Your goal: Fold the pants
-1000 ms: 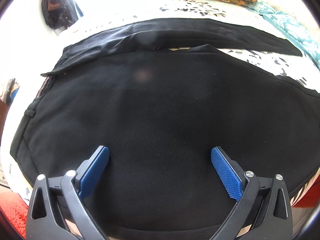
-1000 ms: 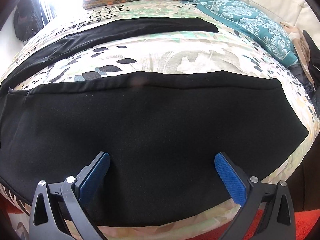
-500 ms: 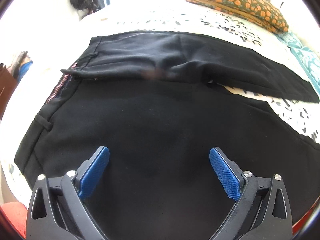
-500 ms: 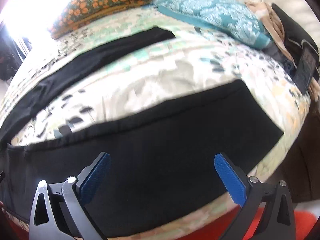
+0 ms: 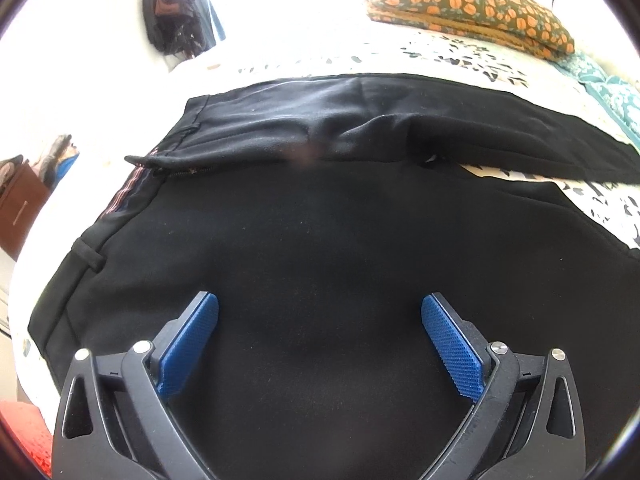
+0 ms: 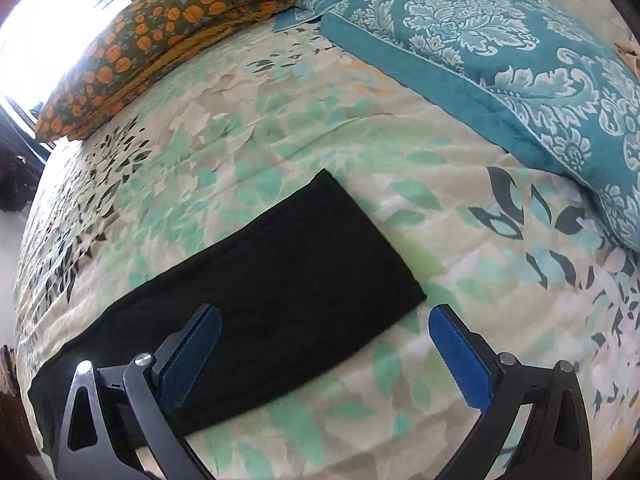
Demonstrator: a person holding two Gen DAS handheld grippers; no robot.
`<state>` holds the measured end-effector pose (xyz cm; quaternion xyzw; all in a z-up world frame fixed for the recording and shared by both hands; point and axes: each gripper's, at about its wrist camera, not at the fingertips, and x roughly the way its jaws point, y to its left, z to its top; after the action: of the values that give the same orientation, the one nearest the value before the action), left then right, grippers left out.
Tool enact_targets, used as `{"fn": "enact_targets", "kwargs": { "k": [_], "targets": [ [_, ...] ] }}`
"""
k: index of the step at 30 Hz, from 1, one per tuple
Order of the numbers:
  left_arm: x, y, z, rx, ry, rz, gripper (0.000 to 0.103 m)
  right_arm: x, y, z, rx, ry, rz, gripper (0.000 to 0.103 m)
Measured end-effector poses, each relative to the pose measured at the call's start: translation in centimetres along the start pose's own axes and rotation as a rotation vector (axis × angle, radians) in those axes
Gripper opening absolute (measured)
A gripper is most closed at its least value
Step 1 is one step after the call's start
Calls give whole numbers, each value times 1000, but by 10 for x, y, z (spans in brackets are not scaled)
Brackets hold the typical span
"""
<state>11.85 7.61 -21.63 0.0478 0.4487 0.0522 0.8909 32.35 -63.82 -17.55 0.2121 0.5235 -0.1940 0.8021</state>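
Observation:
Black pants (image 5: 320, 240) lie spread flat on a bed, waistband at the left with a striped inner band, the far leg (image 5: 480, 132) stretching to the right. My left gripper (image 5: 319, 322) hovers open over the seat and thigh area, nothing between its blue pads. In the right wrist view a black pant leg (image 6: 280, 264) ends in a straight hem near the middle of the bedspread. My right gripper (image 6: 325, 332) stands open just above that hem end, its left finger over the cloth, its right finger over the bedspread.
The bed carries a leaf-patterned bedspread (image 6: 460, 240). An orange-flowered pillow (image 6: 160, 28) lies at the far side and a teal damask pillow (image 6: 520, 52) at the right. A dark bag (image 5: 176, 20) hangs beyond the bed; red floor covering (image 5: 24, 436) shows at lower left.
Both grippers stayed open. The left view rose and tilted, so the waistband and far leg show more fully. The right gripper swung right and forward, to the hem end of a leg.

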Motion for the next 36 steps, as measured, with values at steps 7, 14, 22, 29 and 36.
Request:
{"fn": "enact_targets", "kwargs": {
  "k": [7, 14, 22, 29, 36],
  "targets": [
    [0, 1, -2, -4, -19, -4, 103, 51, 22, 44, -111, 10, -55, 102],
    [-1, -2, -3, -1, -23, 3, 103, 4, 15, 24, -146, -94, 81, 10],
    [-3, -3, -4, 0, -29, 15, 103, -161, 9, -170, -290, -198, 322, 3],
    [-7, -4, -7, 2, -40, 31, 103, -186, -56, -323, -158, -149, 79, 8],
    [-12, -5, -12, -1, -47, 45, 103, -222, -121, -357, 187, -200, 400, 90]
  ]
}}
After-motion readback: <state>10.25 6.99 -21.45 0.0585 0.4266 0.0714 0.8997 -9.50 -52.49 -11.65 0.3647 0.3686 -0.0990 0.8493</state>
